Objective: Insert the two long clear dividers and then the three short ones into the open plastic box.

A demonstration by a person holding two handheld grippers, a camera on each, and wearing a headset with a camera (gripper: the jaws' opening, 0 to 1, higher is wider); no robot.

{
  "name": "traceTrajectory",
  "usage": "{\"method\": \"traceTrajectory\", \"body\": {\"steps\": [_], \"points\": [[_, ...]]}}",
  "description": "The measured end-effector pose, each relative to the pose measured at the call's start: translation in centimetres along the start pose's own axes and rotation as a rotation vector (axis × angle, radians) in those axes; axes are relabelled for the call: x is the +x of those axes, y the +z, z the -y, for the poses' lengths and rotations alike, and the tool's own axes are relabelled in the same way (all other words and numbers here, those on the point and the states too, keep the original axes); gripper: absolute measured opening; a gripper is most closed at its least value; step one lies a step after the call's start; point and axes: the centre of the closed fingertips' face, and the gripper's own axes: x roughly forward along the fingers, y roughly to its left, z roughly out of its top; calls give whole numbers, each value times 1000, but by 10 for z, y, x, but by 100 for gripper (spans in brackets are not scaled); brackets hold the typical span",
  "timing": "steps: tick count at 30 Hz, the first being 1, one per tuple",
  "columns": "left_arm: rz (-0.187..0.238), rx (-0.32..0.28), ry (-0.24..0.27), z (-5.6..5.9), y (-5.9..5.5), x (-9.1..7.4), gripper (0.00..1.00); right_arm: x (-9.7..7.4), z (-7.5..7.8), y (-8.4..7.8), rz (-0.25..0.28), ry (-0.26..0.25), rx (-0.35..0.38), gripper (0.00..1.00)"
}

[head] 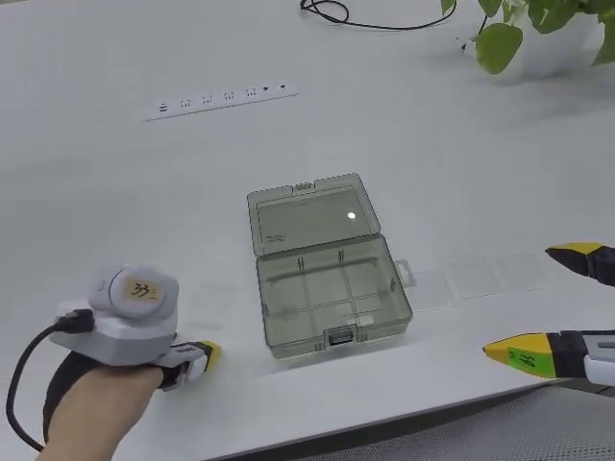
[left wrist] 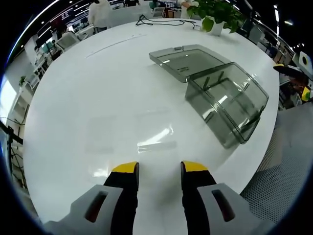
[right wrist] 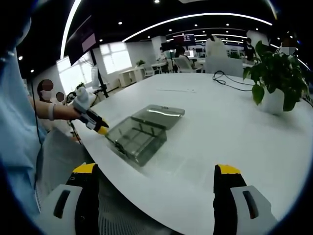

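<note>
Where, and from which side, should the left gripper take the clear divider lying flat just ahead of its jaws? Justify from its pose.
Probably its near edge, approached low from the side where the left gripper is. The clear divider is a thin sheet lying flat on the table, so only an edge gives the open jaws purchase.

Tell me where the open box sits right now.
In the head view the box sits near the front edge of the table, lid laid open behind it, between the left hand-held gripper and the right hand-held gripper.
</note>
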Motion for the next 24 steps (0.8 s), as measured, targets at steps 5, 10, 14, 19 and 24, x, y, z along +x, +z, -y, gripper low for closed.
{"method": "traceTrajectory", "body": {"steps": [5,10,14,19,24], "points": [[-3,-3,-1,0,0,0,33,1,-2,0,0,4,1,98],[0,-14,-7,-1,0,-1,32,2,-3,0,1,6,1,98],[7,-25,-7,-2,1,-1,31,2,-3,0,2,7,2,98],[4,-30,-11,-1,1,-1,31,3,-4,0,0,9,1,98],[2,-29,-11,-1,1,-2,31,4,-4,0,3,12,2,98]]}}
